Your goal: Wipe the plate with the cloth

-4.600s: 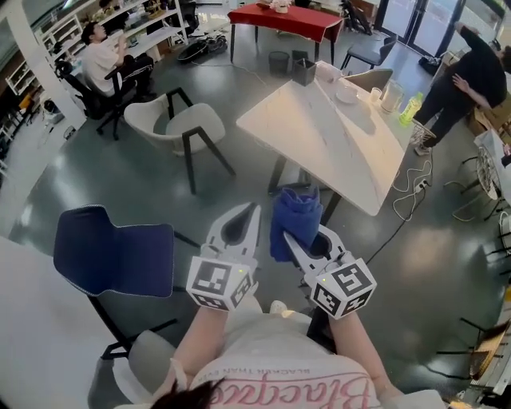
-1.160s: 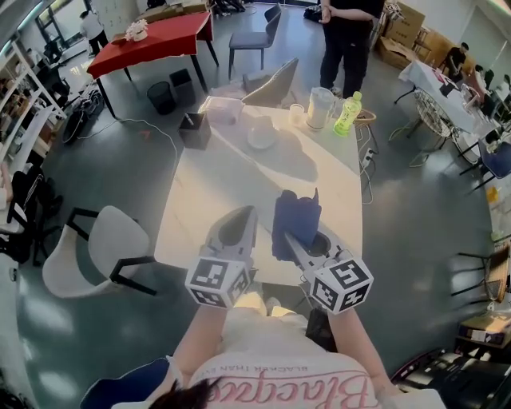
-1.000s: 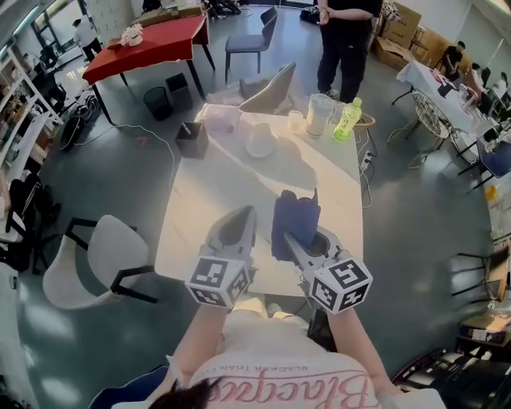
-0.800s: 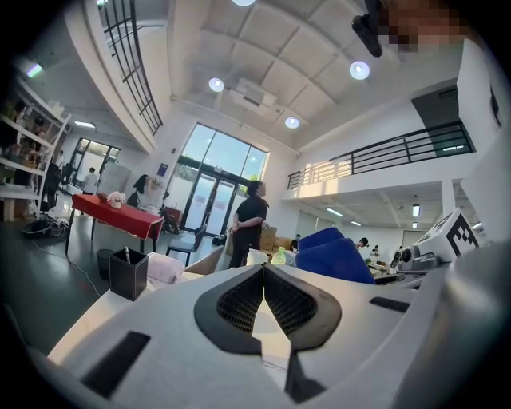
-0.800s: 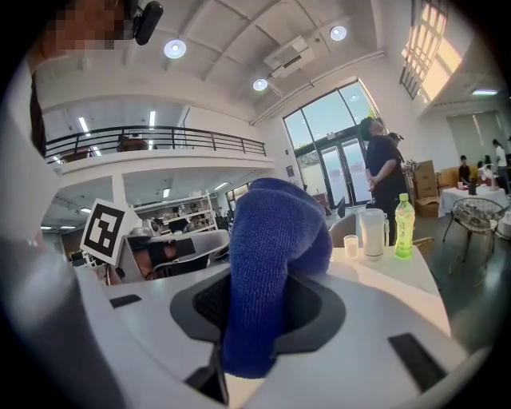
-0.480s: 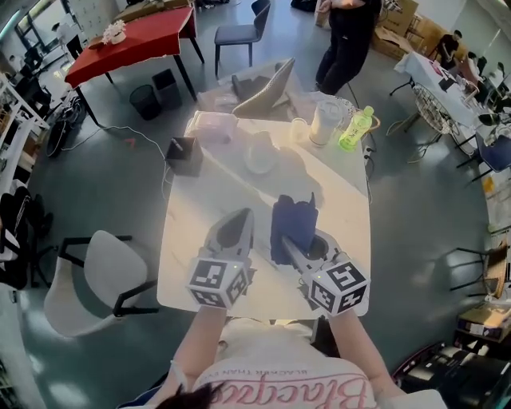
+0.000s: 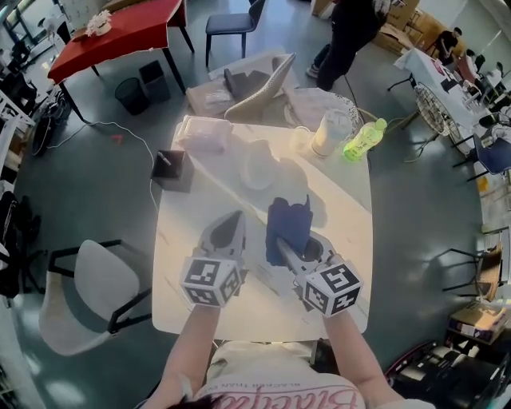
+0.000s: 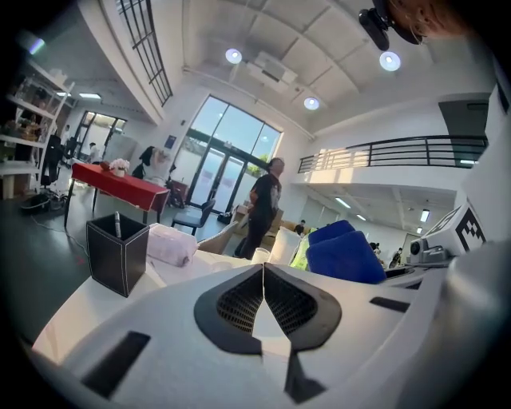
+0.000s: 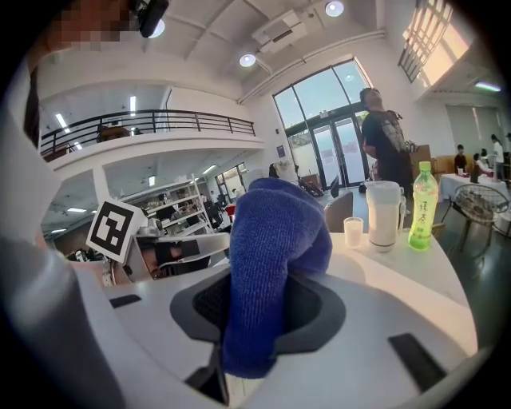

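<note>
A white plate (image 7: pixel 259 165) lies on the white table (image 7: pixel 200 303), past the middle, well ahead of both grippers. My right gripper (image 7: pixel 281 240) is shut on a folded blue cloth (image 7: pixel 289 222), which stands up out of its jaws (image 9: pixel 275 240) and hides its fingertips. To its left, my left gripper (image 7: pixel 237 217) is shut with nothing in it; in the left gripper view its jaws meet (image 8: pixel 263 267). Both grippers hover over the near half of the table, side by side.
On the far half stand a black pen holder (image 7: pixel 169 169), a pale tissue pack (image 7: pixel 204 136), a small cup (image 7: pixel 299 140), a clear pitcher (image 7: pixel 330 132) and a green bottle (image 7: pixel 363 137). A chair (image 7: pixel 255 92) is at the far end, another (image 7: pixel 80 287) at the left. A person (image 7: pixel 351 24) walks beyond.
Both grippers have moved forward and down over the near part of the table, the cloth still held. The plate and other table items now sit closer. The person behind has stepped right.
</note>
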